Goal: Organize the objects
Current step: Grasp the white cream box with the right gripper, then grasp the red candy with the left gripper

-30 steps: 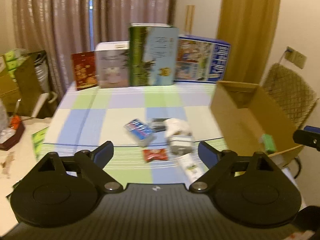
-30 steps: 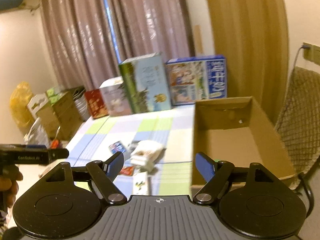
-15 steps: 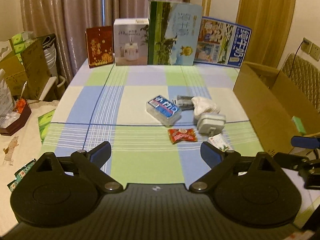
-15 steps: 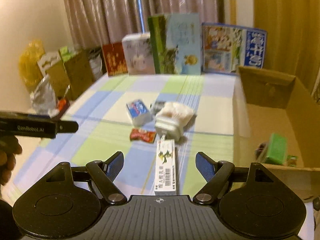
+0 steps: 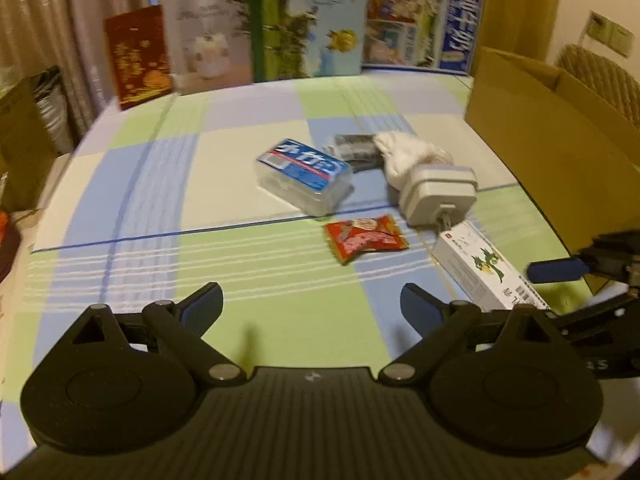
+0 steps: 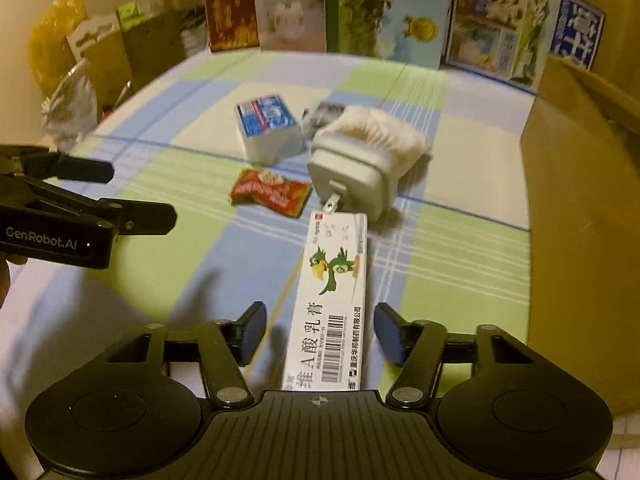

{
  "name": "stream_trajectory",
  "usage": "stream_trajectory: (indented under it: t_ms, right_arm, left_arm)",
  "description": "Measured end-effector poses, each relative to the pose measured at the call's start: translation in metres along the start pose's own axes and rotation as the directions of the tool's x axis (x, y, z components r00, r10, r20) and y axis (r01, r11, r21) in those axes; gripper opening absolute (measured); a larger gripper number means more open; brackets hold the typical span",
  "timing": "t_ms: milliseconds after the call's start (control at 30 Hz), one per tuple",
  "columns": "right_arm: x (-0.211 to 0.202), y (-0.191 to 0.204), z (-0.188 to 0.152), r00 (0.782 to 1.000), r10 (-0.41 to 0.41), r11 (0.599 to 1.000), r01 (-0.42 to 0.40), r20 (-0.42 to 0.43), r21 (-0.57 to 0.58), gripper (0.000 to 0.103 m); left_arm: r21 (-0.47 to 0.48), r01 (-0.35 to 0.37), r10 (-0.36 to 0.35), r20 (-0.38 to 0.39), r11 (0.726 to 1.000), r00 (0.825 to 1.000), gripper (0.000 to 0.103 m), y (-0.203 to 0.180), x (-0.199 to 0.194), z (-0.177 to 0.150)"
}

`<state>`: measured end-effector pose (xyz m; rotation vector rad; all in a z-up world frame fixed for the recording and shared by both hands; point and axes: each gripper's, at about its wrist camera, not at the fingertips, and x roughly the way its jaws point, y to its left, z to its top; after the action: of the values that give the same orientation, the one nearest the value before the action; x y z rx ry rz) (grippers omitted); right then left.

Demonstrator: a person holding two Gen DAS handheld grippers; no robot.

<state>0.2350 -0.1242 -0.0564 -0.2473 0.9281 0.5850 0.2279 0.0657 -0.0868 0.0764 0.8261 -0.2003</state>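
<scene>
Right wrist | right tool [image 6: 320, 334] now astride ointment box [image 6: 334, 300], jaws apart

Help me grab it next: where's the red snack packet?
On the tablecloth, the red snack packet lies between the blue-labelled box and the white carton, left of the grey adapter.

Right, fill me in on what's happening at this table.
A person is tidying small items with two handheld grippers. The right gripper is open, straddling the near end of a long white ointment box lying on the checked tablecloth. The left gripper hovers open and holds nothing. A red snack packet, a grey charger and a blue-labelled box wait beside the cardboard box.
</scene>
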Motion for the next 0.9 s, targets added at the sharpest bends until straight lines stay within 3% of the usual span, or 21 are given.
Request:
stream_trajectory:
  t_ms: [100, 333, 533, 700, 800, 900]
  right_arm:
    - [0.011, -0.004, 0.003, 1.000, -0.008, 1.000, 0.008, -0.024, 0.013, 0.036]
    - [0.022, -0.020, 0.018, 0.999, -0.037, 0.996, 0.037, 0.003, 0.080, 0.036]
    - [0.020, -0.038, 0.020, 0.997, -0.074, 0.986, 0.073, 0.000, 0.149, 0.036]
    - [0.016, -0.043, 0.017, 0.997, -0.080, 0.981, 0.079, -0.002, 0.177, 0.036]
    - [0.015, -0.044, 0.016, 0.997, -0.083, 0.980, 0.081, -0.001, 0.179, 0.036]
    - [0.015, -0.042, 0.014, 0.996, -0.086, 0.981, 0.084, 0.001, 0.176, 0.036]
  left_arm:
    - [0.043, 0.026, -0.025, -0.015, 0.999, 1.000, 0.093, -0.003, 0.016, 0.003]
    - [0.208, 0.090, -0.094, 0.011, 0.974, 0.996, 0.089, -0.014, 0.044, 0.011]
    - [0.280, 0.121, -0.128, 0.010, 0.952, 0.992, 0.081, -0.019, 0.066, 0.020]
    - [0.371, 0.142, -0.150, -0.005, 0.918, 0.989, 0.076, -0.029, 0.088, 0.025]
    - [0.374, 0.152, -0.164, 0.001, 0.915, 0.986, 0.074, -0.031, 0.094, 0.029]
    - [0.339, 0.193, -0.197, -0.023, 0.921, 0.980, 0.052, -0.031, 0.096, 0.031]
